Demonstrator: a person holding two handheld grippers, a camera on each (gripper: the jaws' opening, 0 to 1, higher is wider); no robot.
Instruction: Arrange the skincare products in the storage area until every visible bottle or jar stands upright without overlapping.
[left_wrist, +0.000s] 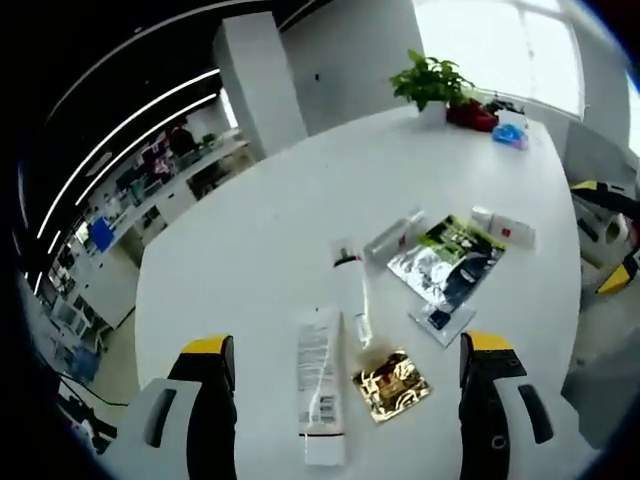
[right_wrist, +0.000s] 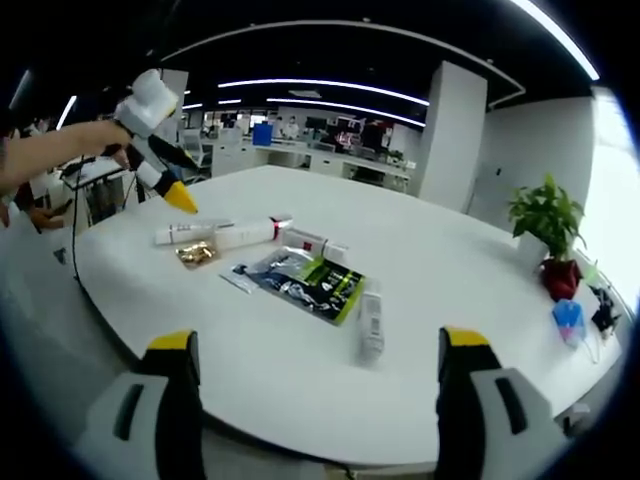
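Several skincare items lie flat on a white table (left_wrist: 250, 250). Nearest my open left gripper (left_wrist: 347, 343) are a large white tube (left_wrist: 320, 385) and a gold sachet (left_wrist: 392, 383). Beyond them lie a slim tube with a dark cap (left_wrist: 350, 285), a silver tube (left_wrist: 393, 236), a silver, green and black pouch (left_wrist: 448, 265) and a small white tube with a red label (left_wrist: 505, 230). My right gripper (right_wrist: 317, 342) is open above the table edge, short of the pouch (right_wrist: 305, 277) and a white tube (right_wrist: 372, 320). A hand holds the left gripper (right_wrist: 178, 192) above the large tube (right_wrist: 190, 233).
A potted plant (left_wrist: 432, 85), a red pot (left_wrist: 472, 115) and a blue object (left_wrist: 510, 135) stand at the table's far end. The plant (right_wrist: 545, 215) is at the right in the right gripper view. Office desks and a white pillar (right_wrist: 450, 135) lie beyond the table.
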